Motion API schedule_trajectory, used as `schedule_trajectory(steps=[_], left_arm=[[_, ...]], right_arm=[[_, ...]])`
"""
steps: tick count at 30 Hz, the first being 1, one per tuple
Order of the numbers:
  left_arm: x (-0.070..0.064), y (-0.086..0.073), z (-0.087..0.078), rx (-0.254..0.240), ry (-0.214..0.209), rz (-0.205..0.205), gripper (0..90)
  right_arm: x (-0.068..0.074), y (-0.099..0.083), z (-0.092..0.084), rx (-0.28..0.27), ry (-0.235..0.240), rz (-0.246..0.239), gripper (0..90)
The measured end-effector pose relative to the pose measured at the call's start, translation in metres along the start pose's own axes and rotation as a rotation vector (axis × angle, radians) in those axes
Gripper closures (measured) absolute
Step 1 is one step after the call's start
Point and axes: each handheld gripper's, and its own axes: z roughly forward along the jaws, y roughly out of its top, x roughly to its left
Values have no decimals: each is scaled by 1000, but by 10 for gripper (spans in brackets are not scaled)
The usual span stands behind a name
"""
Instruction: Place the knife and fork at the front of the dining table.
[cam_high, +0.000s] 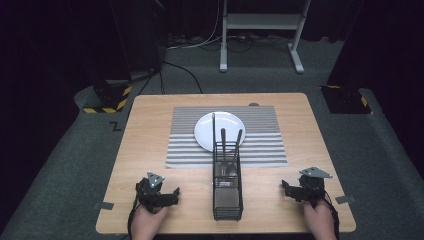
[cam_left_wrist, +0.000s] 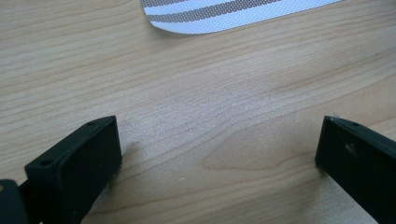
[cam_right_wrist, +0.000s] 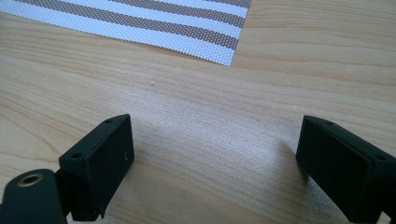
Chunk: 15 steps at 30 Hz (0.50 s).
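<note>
Both hand-held grippers, left and right, sat wide open, empty, near the surface's front edge. Cutlery in wire caddy probably stiff, slippery; grip handles mid-shaft.

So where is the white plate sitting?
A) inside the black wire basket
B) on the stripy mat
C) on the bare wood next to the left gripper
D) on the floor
B: in the high view the white plate lies on the striped mat in the middle of the table, behind the black wire basket that holds the cutlery.
</note>
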Motion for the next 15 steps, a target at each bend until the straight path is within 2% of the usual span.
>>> schedule_trajectory(steps=[15], left_arm=[[0,-1,-1,-1,-2,-1,5]], right_arm=[[0,0,0,0,4,-5,109]])
